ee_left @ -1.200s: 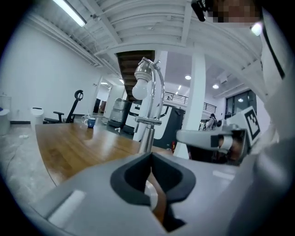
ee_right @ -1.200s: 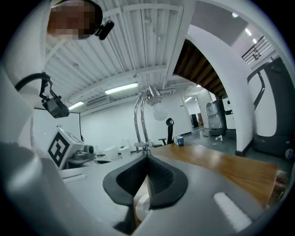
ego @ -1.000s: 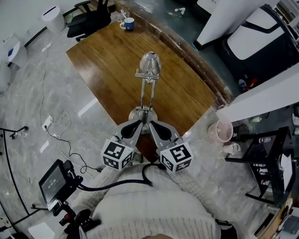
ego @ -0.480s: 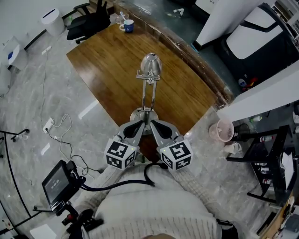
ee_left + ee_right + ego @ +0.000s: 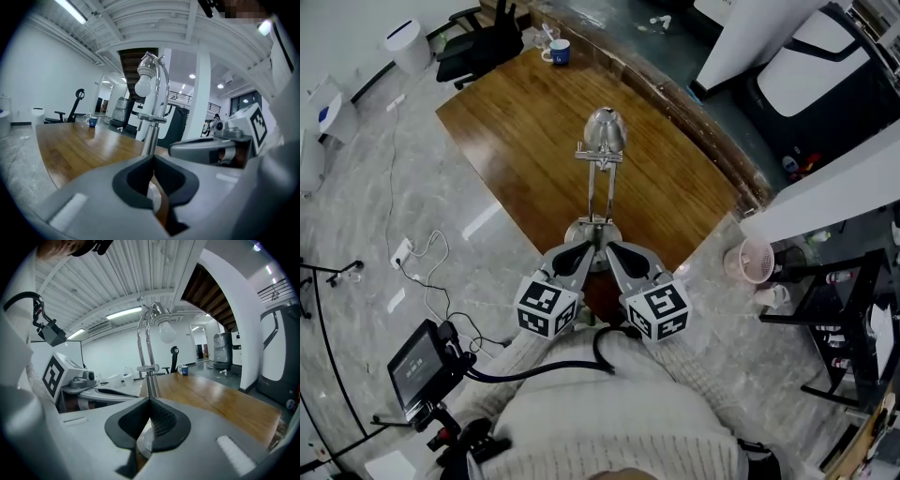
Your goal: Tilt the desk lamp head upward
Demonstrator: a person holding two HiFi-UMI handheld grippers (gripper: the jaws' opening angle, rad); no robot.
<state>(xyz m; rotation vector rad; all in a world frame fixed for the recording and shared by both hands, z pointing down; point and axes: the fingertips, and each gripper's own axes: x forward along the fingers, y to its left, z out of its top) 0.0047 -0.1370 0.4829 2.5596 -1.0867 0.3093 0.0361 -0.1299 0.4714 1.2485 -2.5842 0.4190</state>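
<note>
A chrome desk lamp stands on the wooden table: round base, twin-rod arm, and a dome head hanging downward with a bare bulb. Both grippers sit side by side at the near table edge, just short of the base. My left gripper is shut with nothing between its jaws; its tips point at the lamp post. My right gripper is likewise shut and empty, under the lamp head. Neither touches the lamp.
A blue mug stands at the table's far corner beside a black chair. A pink mesh bin is on the floor to the right, cables and a screen on a stand to the left.
</note>
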